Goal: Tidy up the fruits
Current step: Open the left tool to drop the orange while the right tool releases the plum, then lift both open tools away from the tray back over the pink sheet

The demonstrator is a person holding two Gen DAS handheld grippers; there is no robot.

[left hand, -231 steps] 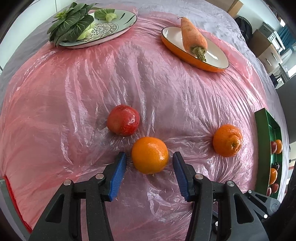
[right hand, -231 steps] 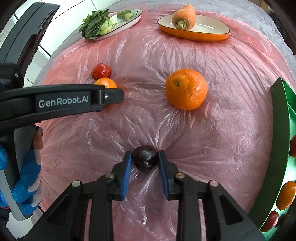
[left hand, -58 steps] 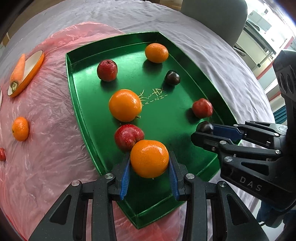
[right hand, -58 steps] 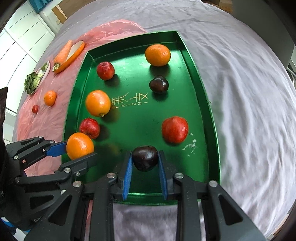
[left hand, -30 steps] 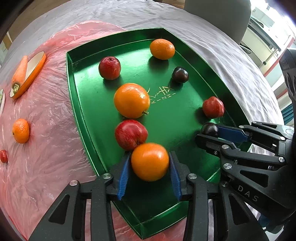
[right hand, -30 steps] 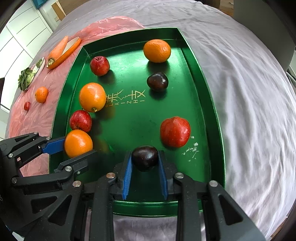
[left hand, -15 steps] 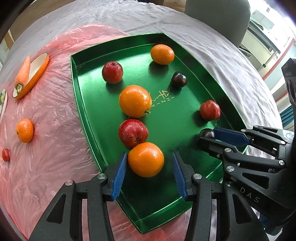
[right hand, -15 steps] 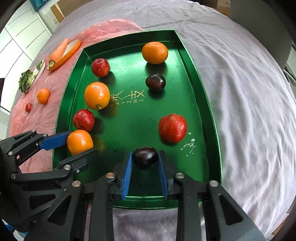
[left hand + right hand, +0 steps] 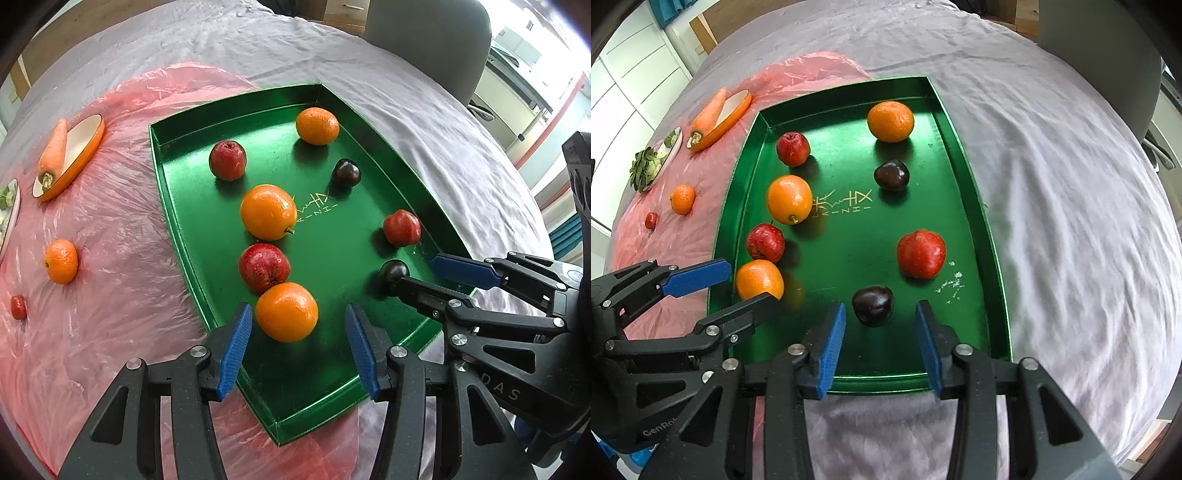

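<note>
Both drops just happened: the left tool [image 9: 298,345] has just been opening and its blue pads now stand clear of the orange [image 9: 286,312], which sits on the green tray [image 9: 177,206] near its near-left edge, touching or just shy of a red apple [image 9: 264,267]. Same deal on the right: the right tool [image 9: 880,341] was pinching the dark plum [image 9: 873,305] a second ago, its jaws have just popped apart, and the plum rests on the tray floor between them, held by nothing. So that's two more fruits in, eight on the tray by my count. Still out on the pink plastic over the table: a small orange [image 9: 61,261] and a tiny red fruit [image 9: 18,307], too small to identify. The leafy plate is cut off at the frame edge.
</note>
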